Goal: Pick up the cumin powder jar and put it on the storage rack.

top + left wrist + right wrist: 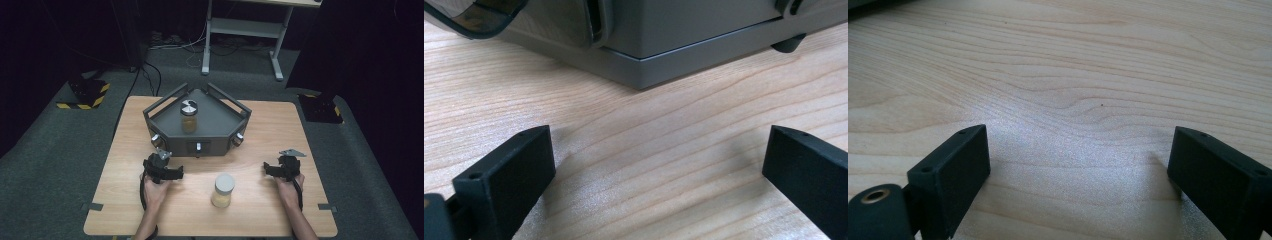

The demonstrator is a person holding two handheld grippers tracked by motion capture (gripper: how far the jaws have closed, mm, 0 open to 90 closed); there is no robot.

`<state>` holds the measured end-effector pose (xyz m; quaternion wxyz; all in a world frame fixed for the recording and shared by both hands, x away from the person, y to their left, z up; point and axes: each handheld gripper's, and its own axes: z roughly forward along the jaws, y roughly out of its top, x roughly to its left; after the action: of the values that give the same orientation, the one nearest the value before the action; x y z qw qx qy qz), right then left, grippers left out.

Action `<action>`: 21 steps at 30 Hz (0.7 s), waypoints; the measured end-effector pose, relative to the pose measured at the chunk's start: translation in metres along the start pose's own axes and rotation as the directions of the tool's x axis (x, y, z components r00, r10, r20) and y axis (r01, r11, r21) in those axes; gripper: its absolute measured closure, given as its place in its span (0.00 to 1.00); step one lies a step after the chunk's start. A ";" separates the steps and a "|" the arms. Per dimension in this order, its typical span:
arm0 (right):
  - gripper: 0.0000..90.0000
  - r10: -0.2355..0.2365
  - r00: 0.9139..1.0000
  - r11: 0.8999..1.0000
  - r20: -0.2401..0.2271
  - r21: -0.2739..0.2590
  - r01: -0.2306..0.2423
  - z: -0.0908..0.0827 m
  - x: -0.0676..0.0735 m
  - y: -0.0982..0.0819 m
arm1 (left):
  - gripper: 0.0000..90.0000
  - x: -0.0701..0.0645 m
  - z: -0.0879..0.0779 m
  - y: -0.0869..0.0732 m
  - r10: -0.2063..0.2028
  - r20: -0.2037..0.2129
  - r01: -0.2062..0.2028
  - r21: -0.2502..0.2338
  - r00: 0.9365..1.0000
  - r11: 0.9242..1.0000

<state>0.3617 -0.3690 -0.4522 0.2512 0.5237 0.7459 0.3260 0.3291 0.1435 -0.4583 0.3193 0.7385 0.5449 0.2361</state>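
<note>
A jar point(188, 116) with amber contents and a silver lid stands on top of a dark grey angular box point(215, 131) at the table's far middle. A second jar point(223, 190) with a pale lid stands on the wood near the front, between the two hands. My left gripper point(161, 161) sits low just in front of the box's left corner. It is open point(656, 150), with bare wood between its jaws and the box point(684, 45) close ahead. My right gripper point(281, 166) rests to the right of the near jar, also open point(1078, 150) over bare wood.
The wooden table point(260, 115) carries the box, which has knobs point(198, 146) on its front faces and raised rails along its back. Grey carpet surrounds the table. A white desk frame point(240, 30) stands beyond it, with yellow-black marked blocks point(87, 92) on the floor.
</note>
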 end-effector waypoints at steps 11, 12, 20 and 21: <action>0.10 0.000 1.000 1.000 0.000 0.000 0.000 0.000 0.000 0.000 | 0.01 -0.001 0.000 0.000 -0.003 -0.004 0.003 -0.001 1.000 1.000; 0.10 0.001 1.000 1.000 0.000 0.000 -0.001 0.000 0.000 0.000 | 0.01 -0.001 0.000 0.000 -0.003 -0.004 0.003 -0.002 1.000 1.000; 0.10 0.001 1.000 1.000 0.001 0.000 -0.001 0.000 0.000 0.000 | 0.01 -0.001 0.000 -0.001 -0.004 -0.005 0.004 -0.002 1.000 1.000; 0.10 0.000 1.000 1.000 0.001 0.000 0.000 0.000 0.000 0.000 | 0.01 -0.001 0.000 -0.001 -0.004 -0.005 0.004 -0.002 1.000 1.000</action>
<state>0.3616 -0.3689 -0.4522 0.2514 0.5240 0.7457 0.3258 0.3283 0.1424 -0.4587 0.3190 0.7365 0.5470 0.2380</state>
